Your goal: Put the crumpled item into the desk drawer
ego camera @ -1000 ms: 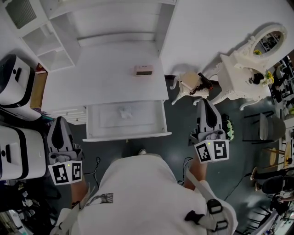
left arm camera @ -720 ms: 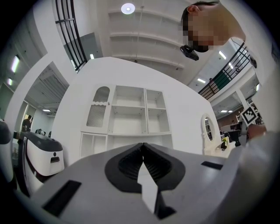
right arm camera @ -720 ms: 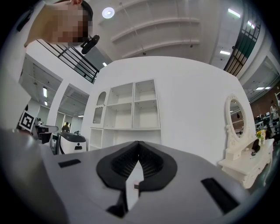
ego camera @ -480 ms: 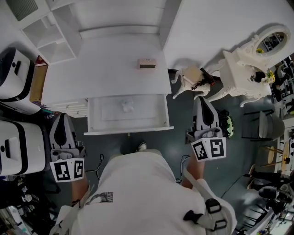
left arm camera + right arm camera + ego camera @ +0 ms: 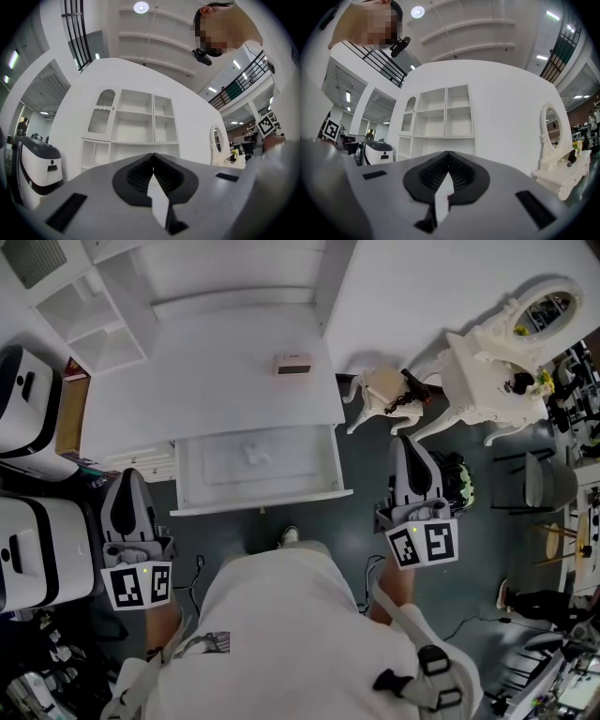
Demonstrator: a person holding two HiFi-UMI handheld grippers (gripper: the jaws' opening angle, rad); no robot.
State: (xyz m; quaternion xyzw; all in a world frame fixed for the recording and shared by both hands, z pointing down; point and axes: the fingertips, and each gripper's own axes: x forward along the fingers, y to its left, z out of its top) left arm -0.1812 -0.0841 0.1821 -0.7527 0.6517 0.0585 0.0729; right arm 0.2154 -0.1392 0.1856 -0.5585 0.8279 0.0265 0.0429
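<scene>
The white desk [image 5: 206, 390] has its drawer [image 5: 262, 502] pulled open. A white crumpled item [image 5: 253, 452] lies inside the drawer, near its middle. My left gripper [image 5: 128, 480] hangs at the person's left side, below and left of the drawer, with its jaws shut and empty. My right gripper [image 5: 410, 443] is held at the person's right side, just right of the drawer's corner, also shut and empty. In the left gripper view the left gripper [image 5: 153, 157] points at white shelving; in the right gripper view the right gripper [image 5: 448, 154] does the same.
A small pink box [image 5: 293, 365] sits on the desk top. White shelves [image 5: 84, 324] stand at the back left and two white machines [image 5: 33, 549] at the left. A small stool [image 5: 382, 392] and a white vanity with mirror [image 5: 497, 371] stand at the right.
The view has drifted slightly. Both grippers stay shut at the person's sides, and the crumpled item stays in the open drawer.
</scene>
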